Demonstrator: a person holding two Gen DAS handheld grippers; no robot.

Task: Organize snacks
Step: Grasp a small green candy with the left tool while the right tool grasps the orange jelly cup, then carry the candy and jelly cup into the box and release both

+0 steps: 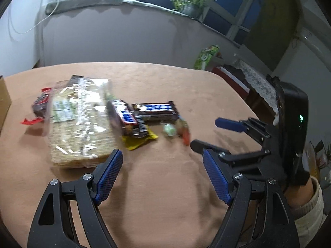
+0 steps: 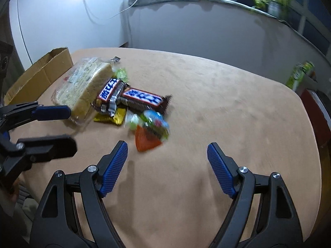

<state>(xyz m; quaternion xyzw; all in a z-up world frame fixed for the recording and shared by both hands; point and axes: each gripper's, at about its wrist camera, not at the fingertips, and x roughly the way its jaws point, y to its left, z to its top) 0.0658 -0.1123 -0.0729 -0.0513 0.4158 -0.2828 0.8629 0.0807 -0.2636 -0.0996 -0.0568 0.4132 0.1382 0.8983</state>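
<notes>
1. The left gripper tilts down over the tan bench — fingers wide, nothing between them.
2. The right gripper tilts down likewise, fingers wide and empty — a sleeve shows behind it.
3. Just ahead lies the snack pile: bread bag, two chocolate bars, small candies.
4. A cardboard box stands beyond the bread.

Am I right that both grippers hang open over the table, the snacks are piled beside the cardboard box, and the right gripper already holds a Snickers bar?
Not quite. In the right wrist view the right gripper is open and holds nothing; both Snickers bars lie on the table. The rest stands: the left gripper is open, and the snacks sit beside the cardboard box.
</notes>
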